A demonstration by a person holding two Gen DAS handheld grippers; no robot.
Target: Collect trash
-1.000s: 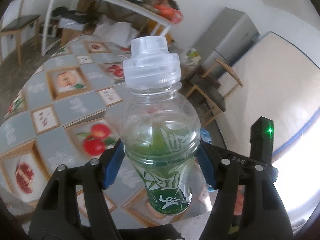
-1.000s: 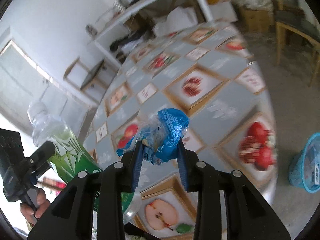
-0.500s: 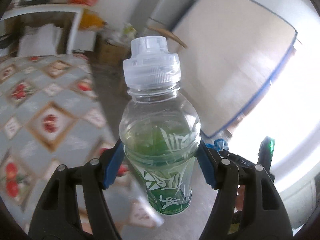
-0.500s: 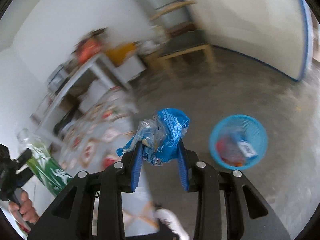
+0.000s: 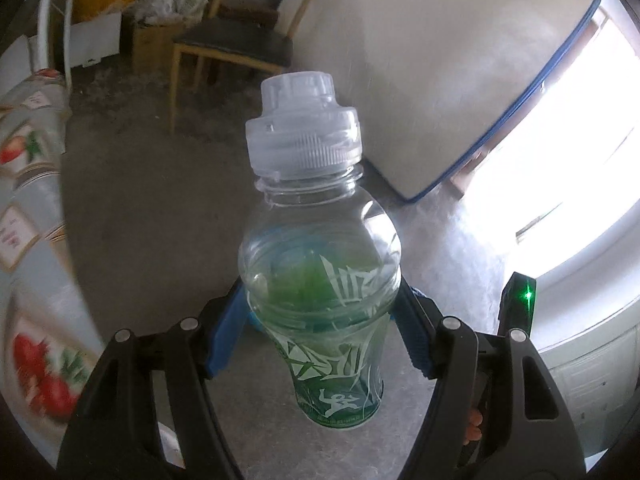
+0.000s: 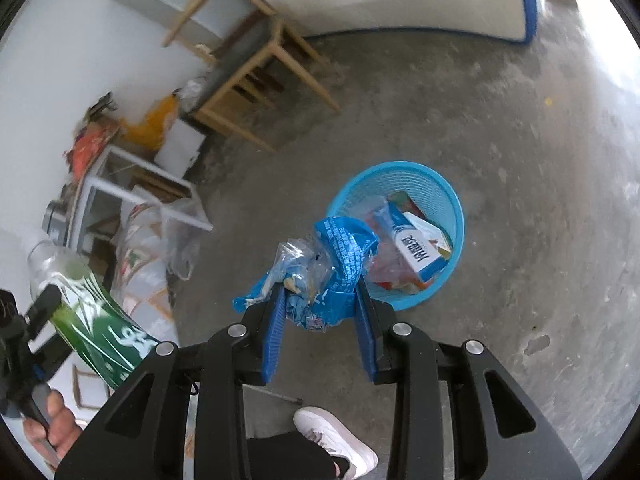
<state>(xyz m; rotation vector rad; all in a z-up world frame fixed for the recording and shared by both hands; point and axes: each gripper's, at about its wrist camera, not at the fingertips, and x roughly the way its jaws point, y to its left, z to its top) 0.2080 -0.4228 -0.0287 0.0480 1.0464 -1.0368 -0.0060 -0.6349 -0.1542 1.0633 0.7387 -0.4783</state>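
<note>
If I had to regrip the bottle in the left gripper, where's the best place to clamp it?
Clamp the bottle at its waist, just under the bulging shoulder, coming in from either side as the left gripper does now. The body narrows there and the shoulder above stops it slipping down; the cap is ridged and stepped.

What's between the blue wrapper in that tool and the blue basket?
Only bare concrete floor, in the right wrist view; the wrapper overlaps the basket rim from above.
</note>
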